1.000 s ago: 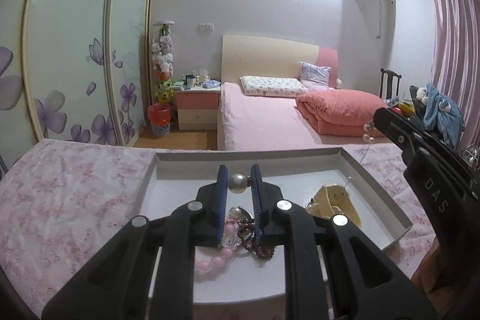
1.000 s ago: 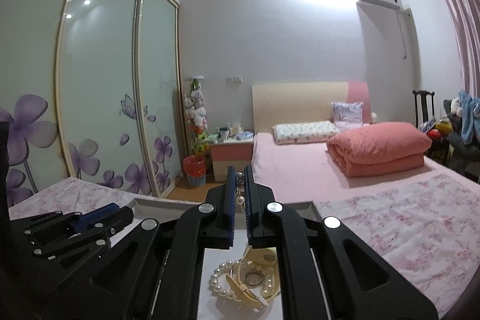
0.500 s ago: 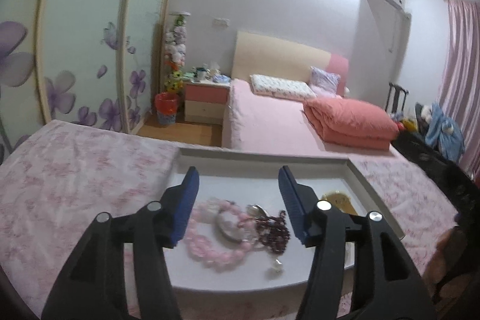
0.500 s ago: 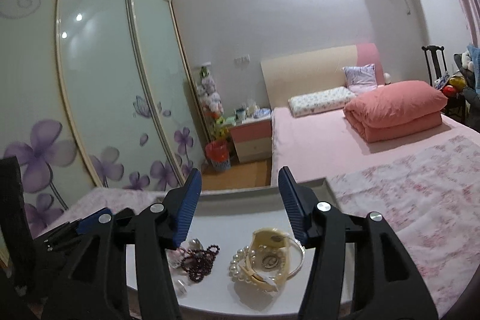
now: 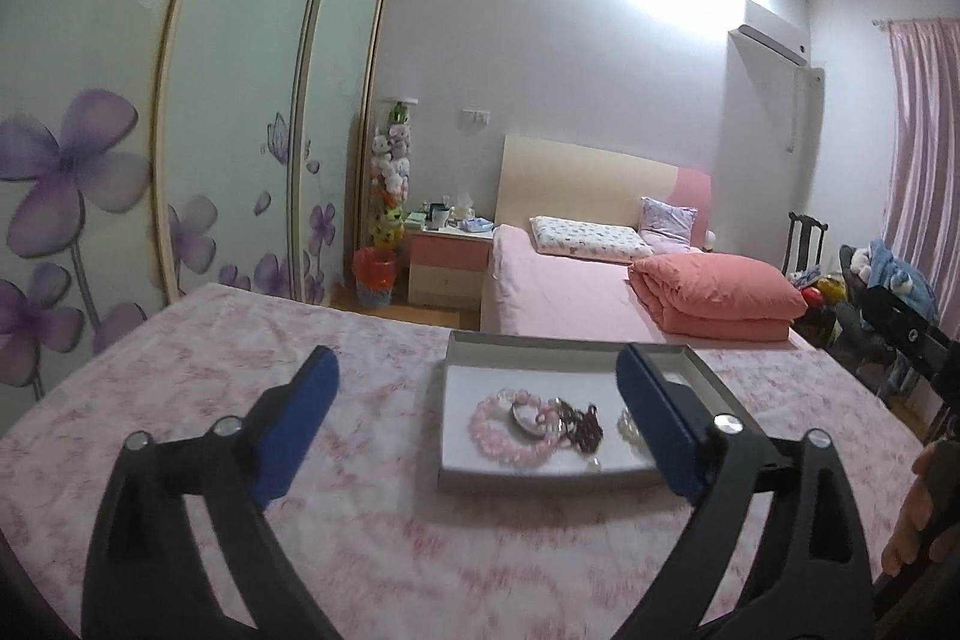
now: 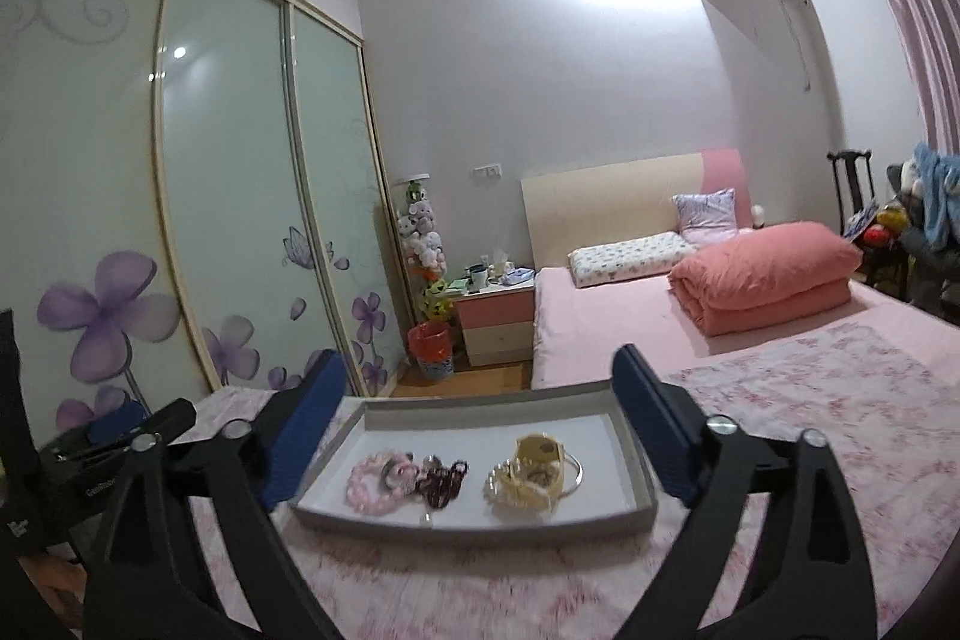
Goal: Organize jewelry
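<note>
In the left wrist view we see the left gripper (image 5: 477, 415) with its blue-padded jaws spread wide, having just been opening, and nothing gripped between them. Its left finger stands over the pink floral cloth (image 5: 210, 370). Ahead of the jaws, toward the right finger, the shallow grey rectangular cardboard tray (image 5: 561, 340) rests on that cloth. Inside it, from left to right, lie a pink bead bracelet (image 5: 498, 430), a string of dark red beads (image 5: 579, 421) touching it, and a pale piece partly hidden behind the right finger. At the far right edge a bare hand (image 5: 921, 514) is partly in frame. In the right wrist view the right gripper (image 6: 479, 433) has likewise just been opening and stands spread wide, holding nothing. To its left we see the black body of the other gripper. The tray (image 6: 474, 517) sits between and just ahead of the two fingers. In it, left to right, lie the pink bead bracelet (image 6: 375, 484), the dark red beads (image 6: 443, 481) touching it, and, a little apart, a white pearl strand (image 6: 501, 487) heaped with a cream band (image 6: 537, 460) and a thin silver bangle (image 6: 577, 475). All jewellery rests on the tray floor, clear of both sets of pads.
</note>
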`<action>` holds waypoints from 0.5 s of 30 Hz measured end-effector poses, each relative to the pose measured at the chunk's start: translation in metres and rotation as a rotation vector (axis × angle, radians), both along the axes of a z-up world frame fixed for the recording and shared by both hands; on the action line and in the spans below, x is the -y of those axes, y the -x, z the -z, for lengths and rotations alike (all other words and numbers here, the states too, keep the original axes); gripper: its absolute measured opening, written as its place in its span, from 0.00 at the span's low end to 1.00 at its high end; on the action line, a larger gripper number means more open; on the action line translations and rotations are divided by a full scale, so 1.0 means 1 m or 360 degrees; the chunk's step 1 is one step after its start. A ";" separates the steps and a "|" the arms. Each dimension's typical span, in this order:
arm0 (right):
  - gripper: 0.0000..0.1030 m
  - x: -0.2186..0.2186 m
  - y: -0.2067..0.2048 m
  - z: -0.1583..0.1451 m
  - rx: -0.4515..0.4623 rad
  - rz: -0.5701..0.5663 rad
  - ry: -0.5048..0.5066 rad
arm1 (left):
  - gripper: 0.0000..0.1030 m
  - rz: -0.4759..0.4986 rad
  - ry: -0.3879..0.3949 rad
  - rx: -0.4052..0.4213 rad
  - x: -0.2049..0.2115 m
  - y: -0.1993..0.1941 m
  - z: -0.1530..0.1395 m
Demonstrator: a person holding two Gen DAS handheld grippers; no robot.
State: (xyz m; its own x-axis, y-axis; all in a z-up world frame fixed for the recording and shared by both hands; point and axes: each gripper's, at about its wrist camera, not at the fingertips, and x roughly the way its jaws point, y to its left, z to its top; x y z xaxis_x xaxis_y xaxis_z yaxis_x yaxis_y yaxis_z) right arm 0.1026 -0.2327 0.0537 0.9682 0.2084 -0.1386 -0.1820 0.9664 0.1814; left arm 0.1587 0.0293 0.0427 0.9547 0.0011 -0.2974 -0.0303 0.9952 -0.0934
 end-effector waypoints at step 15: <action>0.98 -0.020 0.057 0.048 -0.0043 0.0170 0.0192 | 0.96 -0.0027 -0.0218 0.0066 0.025 0.083 0.035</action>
